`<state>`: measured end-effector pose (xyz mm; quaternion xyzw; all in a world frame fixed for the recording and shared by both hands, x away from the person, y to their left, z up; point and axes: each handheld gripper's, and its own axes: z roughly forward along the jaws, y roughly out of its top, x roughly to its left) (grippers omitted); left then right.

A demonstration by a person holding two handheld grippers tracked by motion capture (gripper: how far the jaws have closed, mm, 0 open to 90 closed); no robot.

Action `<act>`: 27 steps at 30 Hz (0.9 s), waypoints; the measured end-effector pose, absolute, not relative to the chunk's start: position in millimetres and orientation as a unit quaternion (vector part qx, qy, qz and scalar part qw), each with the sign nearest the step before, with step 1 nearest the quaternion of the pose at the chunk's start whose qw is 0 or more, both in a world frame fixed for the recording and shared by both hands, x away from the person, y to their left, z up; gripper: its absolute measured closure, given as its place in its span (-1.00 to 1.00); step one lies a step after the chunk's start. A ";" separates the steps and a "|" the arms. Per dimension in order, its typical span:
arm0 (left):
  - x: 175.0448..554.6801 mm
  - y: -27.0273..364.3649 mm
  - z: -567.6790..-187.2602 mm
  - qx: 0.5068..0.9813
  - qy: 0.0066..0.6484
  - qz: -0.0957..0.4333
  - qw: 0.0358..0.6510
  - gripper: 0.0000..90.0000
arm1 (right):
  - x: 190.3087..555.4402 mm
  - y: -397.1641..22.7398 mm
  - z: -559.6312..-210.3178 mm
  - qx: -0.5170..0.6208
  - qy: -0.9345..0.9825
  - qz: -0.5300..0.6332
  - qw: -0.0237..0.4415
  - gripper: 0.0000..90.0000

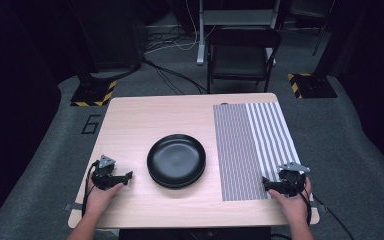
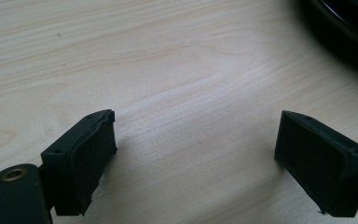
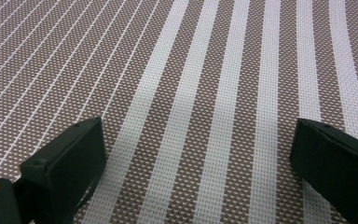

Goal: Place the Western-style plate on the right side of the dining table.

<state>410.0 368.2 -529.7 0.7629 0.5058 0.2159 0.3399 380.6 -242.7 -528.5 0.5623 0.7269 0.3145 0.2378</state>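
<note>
A stack of black plates (image 1: pixel 176 160) sits in the middle of the light wooden table (image 1: pixel 140 117); its dark rim (image 2: pixel 349 28) shows at the top right of the left gripper view. My left gripper (image 1: pixel 126 176) rests on the wood to the left of the plates, jaws wide open with bare table between them (image 2: pixel 196 149). A brown-and-white striped placemat (image 1: pixel 252 145) covers the table's right side. My right gripper (image 1: pixel 265 183) lies on the mat's near right corner, open, with only the woven stripes (image 3: pixel 200 154) between its jaws.
A dark folding chair (image 1: pixel 242 55) stands beyond the table's far edge. Cables (image 1: pixel 172 75) run over the grey floor, and yellow-and-black stand bases (image 1: pixel 95 92) sit at both far corners.
</note>
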 end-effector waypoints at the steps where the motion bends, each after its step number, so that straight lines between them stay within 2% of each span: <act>1: 410.1 368.5 -529.6 0.762 0.506 0.218 0.340 -0.72 | 380.6 -242.7 -528.5 0.562 0.727 0.314 0.238 -0.94; 24: 409.0 368.6 -529.7 0.760 0.503 0.220 0.347 -0.59 | 381.1 -243.1 -528.5 0.559 0.729 0.315 0.238 -0.94; 27: 407.4 370.0 -529.0 0.758 0.504 0.221 0.350 -0.48 | 381.2 -243.2 -528.4 0.560 0.728 0.315 0.238 -0.93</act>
